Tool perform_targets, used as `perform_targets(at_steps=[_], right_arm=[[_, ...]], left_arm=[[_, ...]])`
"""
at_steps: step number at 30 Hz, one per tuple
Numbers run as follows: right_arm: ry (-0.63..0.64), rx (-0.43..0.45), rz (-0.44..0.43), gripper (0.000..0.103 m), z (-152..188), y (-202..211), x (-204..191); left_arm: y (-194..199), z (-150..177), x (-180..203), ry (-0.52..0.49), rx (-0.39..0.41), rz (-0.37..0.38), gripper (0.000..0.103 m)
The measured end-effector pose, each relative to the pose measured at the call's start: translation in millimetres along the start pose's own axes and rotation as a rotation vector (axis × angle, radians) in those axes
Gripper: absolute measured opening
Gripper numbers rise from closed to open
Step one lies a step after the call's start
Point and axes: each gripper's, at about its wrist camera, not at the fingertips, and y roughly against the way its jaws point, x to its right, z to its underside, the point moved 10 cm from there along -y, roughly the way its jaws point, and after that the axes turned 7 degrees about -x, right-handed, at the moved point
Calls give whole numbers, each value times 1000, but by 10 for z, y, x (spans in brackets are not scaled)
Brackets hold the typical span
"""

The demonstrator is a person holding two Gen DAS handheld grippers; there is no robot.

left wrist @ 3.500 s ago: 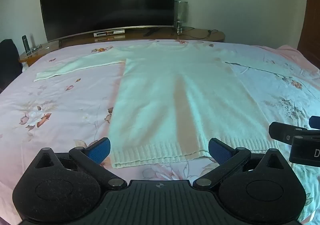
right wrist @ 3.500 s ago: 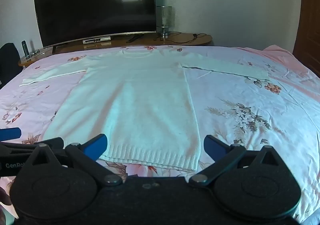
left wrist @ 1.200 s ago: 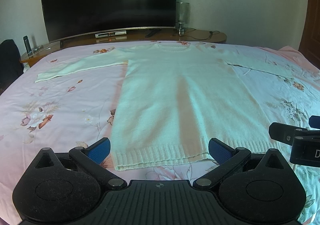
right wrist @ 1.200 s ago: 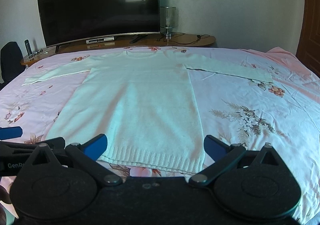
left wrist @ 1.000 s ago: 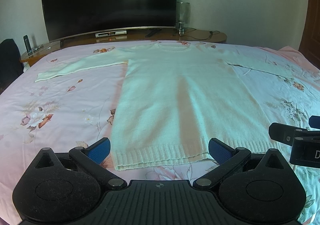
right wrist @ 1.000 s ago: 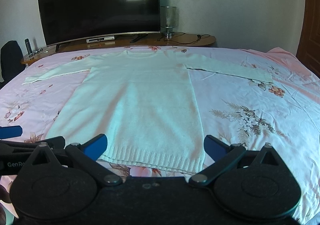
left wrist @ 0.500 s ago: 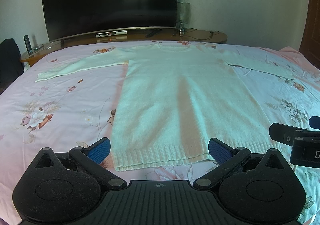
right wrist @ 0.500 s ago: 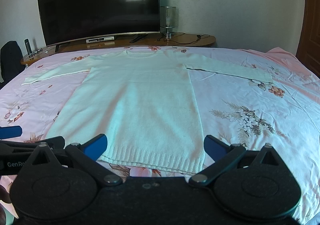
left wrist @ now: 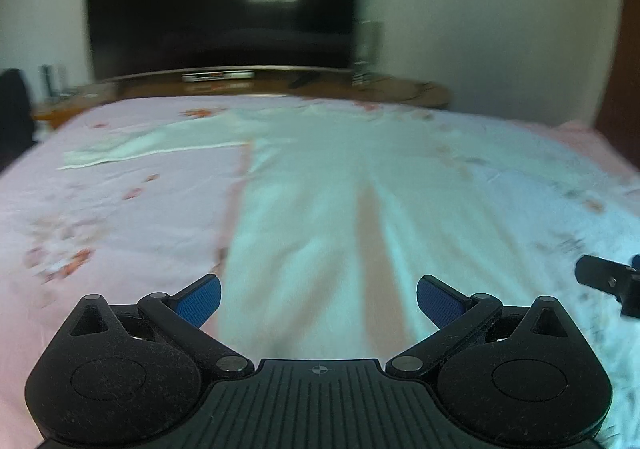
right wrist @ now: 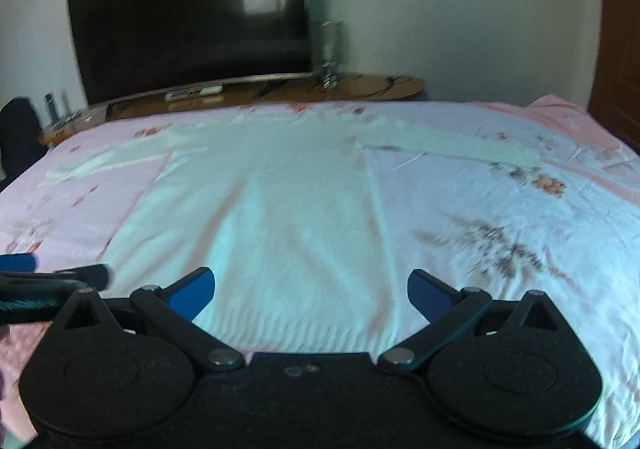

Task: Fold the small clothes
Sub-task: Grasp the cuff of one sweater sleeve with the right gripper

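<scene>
A pale mint knitted sweater (left wrist: 328, 209) (right wrist: 280, 209) lies flat on the bed, neck toward the far end, both sleeves spread out sideways. Its left sleeve (left wrist: 152, 147) reaches toward the bed's left side; its right sleeve (right wrist: 452, 143) stretches to the right. My left gripper (left wrist: 319, 299) hovers open just above the lower body of the sweater, nothing between its blue pads. My right gripper (right wrist: 310, 291) is open over the ribbed hem (right wrist: 304, 337), likewise holding nothing. Both views are motion-blurred.
The bed is covered by a pink floral sheet (right wrist: 520, 233). Beyond its far edge stands a wooden TV bench (right wrist: 360, 85) with a large dark TV (right wrist: 192, 21) and a glass vase (right wrist: 328, 53). A dark chair (right wrist: 18, 137) sits at far left, a brown door (right wrist: 620, 49) at right.
Both grippers have moved forward and lower over the sweater; the hem now lies under or behind the fingers, and the views have blurred with the motion. Jaws stay open.
</scene>
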Motion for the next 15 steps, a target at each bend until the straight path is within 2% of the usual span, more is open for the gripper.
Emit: perform_targets(at_steps=[3,5,8,9,10,12,14,15], right_arm=[[-89,11,-27,103,-150,-114,273],[-174,-2,-46,103,-250,-271,529],[-340,-62,-77,100,-333,-636,1014],[-395,-81,-76,89,-357,-759,1182],[-443,-93,-64,74,-394,-883,1372],[-535,-92,-58,63,-496,-1110,1717],[-611,-60,-67,61,-626,-1284,2014],[-650,-35,-75,57,-719,-1390,2178]], left_arm=[[-134,-247,-179,31,50,-11,103],[-301,-426,-347,38,88,-57,103],[-702,-580,-666,91,69,-118,103],[-862,-611,-801,140,43,-120,103],[-976,-638,-903,179,27,-120,103],[-1169,-726,-1085,213,29,-143,103],[-1347,-822,-1234,194,32,-179,103],[-1441,-867,-1308,184,27,-200,103]])
